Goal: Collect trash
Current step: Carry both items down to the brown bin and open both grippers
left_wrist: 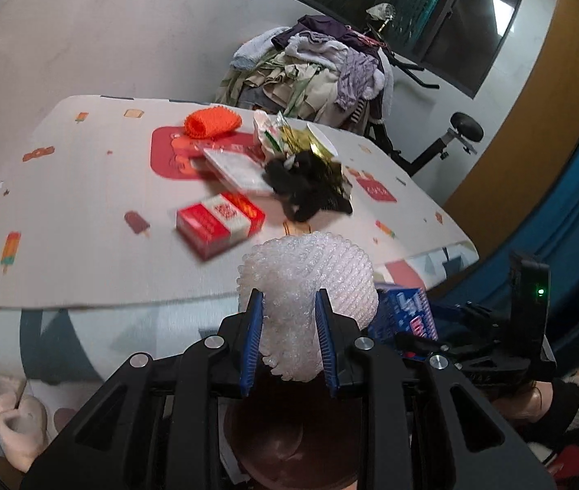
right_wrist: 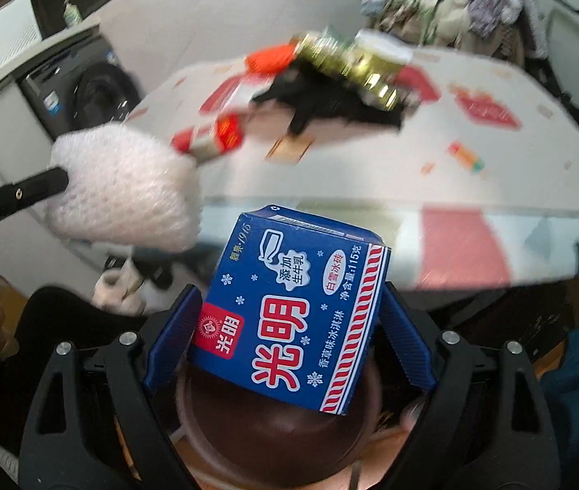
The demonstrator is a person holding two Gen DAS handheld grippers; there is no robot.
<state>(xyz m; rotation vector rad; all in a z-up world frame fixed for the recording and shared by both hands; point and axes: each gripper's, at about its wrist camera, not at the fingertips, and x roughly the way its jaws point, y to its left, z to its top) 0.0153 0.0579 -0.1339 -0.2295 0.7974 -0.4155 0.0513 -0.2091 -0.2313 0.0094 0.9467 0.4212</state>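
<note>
Directly beneath both grippers stood a dark brown bin point(right_wrist: 273, 441), its rim below the held items. Over that bin, the left gripper point(left_wrist: 289, 339) was clamped on a white foam fruit net point(left_wrist: 309, 286), its blue pads point(left_wrist: 253, 339) pressing into the net's sides. Just right of the net, the right gripper point(right_wrist: 289, 335) gripped a blue ice-cream carton point(right_wrist: 289, 306) with its jaws spread wide against the carton's sides. Beyond the net lay the bench point(left_wrist: 64, 212) with its patterned cover. On the bench, nearest the net, a red and white box point(left_wrist: 220, 220) rested. Past the box sat a black crumpled item point(left_wrist: 305, 188), gold wrappers point(left_wrist: 309, 139) and an orange knitted piece point(left_wrist: 211, 122).
</note>
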